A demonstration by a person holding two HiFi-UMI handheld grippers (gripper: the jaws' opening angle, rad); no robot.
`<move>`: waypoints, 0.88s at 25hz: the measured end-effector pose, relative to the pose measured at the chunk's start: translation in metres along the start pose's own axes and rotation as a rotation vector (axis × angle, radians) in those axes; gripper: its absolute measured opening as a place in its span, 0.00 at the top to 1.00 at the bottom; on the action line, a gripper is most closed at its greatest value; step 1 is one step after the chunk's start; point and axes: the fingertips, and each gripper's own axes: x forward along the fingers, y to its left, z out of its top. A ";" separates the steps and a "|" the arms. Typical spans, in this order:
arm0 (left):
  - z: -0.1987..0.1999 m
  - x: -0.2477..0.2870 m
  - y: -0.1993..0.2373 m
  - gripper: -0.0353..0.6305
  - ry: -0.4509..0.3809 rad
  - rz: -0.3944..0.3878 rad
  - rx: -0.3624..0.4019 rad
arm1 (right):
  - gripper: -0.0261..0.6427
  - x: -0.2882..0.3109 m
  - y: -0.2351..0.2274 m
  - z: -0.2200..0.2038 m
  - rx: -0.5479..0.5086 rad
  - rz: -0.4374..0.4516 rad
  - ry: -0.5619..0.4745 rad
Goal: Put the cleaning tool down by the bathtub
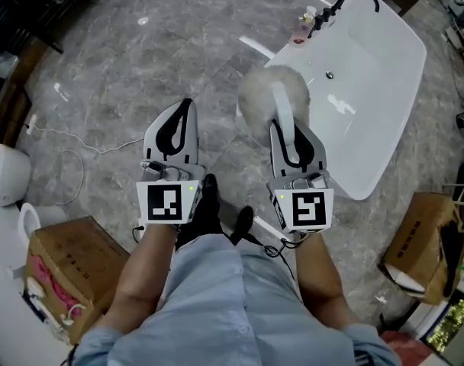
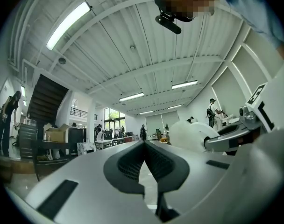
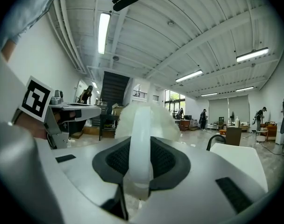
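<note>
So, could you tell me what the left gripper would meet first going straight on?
Nothing that shows: the left gripper points across open grey marble floor, well left of the white glossy bathtub, though depth is hard to judge.

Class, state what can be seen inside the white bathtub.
Only a small round drain shows inside the bathtub. The cleaning tool covers part of its left rim, so that stretch cannot be seen.

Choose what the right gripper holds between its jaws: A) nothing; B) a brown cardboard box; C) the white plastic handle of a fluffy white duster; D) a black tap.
C: the right gripper clamps the white plastic handle of the fluffy white duster.
</note>
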 end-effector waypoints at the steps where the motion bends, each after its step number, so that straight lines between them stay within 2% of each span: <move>1: -0.009 0.002 0.005 0.92 0.015 -0.005 0.005 | 0.81 0.007 0.004 -0.006 -0.004 0.011 0.016; 6: -0.049 0.024 0.031 0.92 0.067 -0.014 0.018 | 0.81 0.042 0.010 -0.039 0.000 0.032 0.080; 15: -0.125 0.045 0.060 0.92 0.152 -0.030 -0.029 | 0.81 0.088 0.030 -0.100 0.028 0.066 0.182; 22: -0.185 0.056 0.077 0.92 0.176 -0.027 -0.076 | 0.81 0.120 0.049 -0.152 0.040 0.103 0.238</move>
